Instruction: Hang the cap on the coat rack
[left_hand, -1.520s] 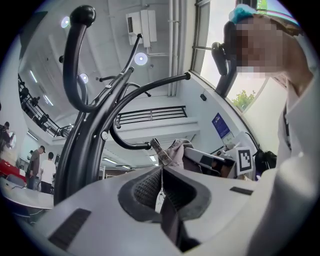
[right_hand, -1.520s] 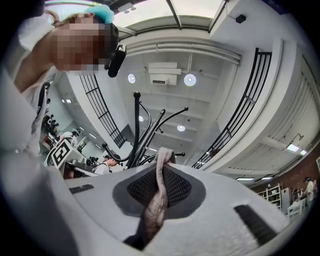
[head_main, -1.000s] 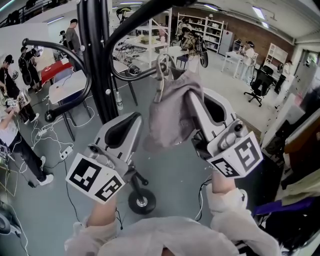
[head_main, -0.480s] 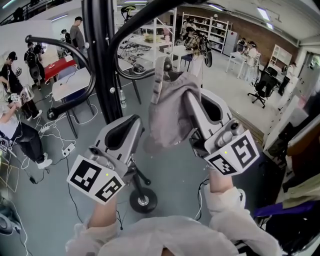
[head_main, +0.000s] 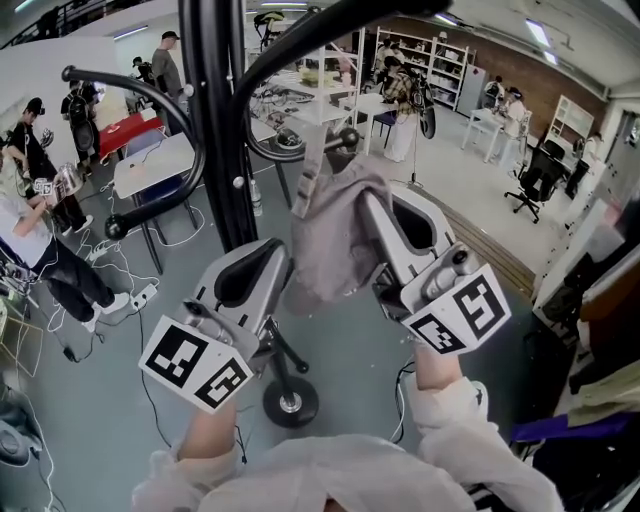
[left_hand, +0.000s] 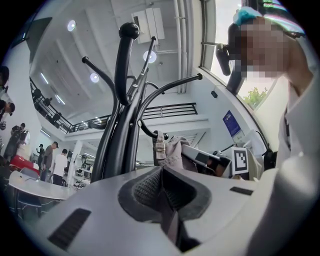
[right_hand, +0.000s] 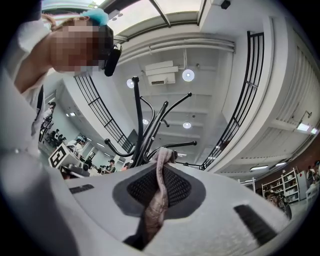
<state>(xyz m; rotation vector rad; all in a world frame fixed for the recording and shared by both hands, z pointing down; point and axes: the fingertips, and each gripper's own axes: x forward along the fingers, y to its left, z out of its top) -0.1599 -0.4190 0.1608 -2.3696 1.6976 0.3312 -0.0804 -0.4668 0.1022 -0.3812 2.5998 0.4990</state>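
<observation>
A grey cap (head_main: 335, 235) hangs from my right gripper (head_main: 375, 200), which is shut on its fabric; the cloth runs between the pads (right_hand: 175, 187) in the right gripper view. The cap's back strap (head_main: 318, 170) sits at the ball tip of a curved hook (head_main: 350, 137) on the black coat rack (head_main: 225, 150). I cannot tell whether the strap is looped over that hook. My left gripper (head_main: 272, 255) is just left of the cap's lower edge, shut, with nothing in it. From the left gripper view the cap (left_hand: 172, 149) appears beyond the jaws, next to the hook.
The rack's round base (head_main: 290, 403) stands on the grey floor between my arms. Another hook (head_main: 130, 90) curves out to the left. People (head_main: 45, 240) and tables (head_main: 150, 165) stand at left, an office chair (head_main: 540, 175) at right, cables on the floor.
Both grippers and the cap have sunk slightly. The hook's ball tip now shows beside the top of the cap's strap.
</observation>
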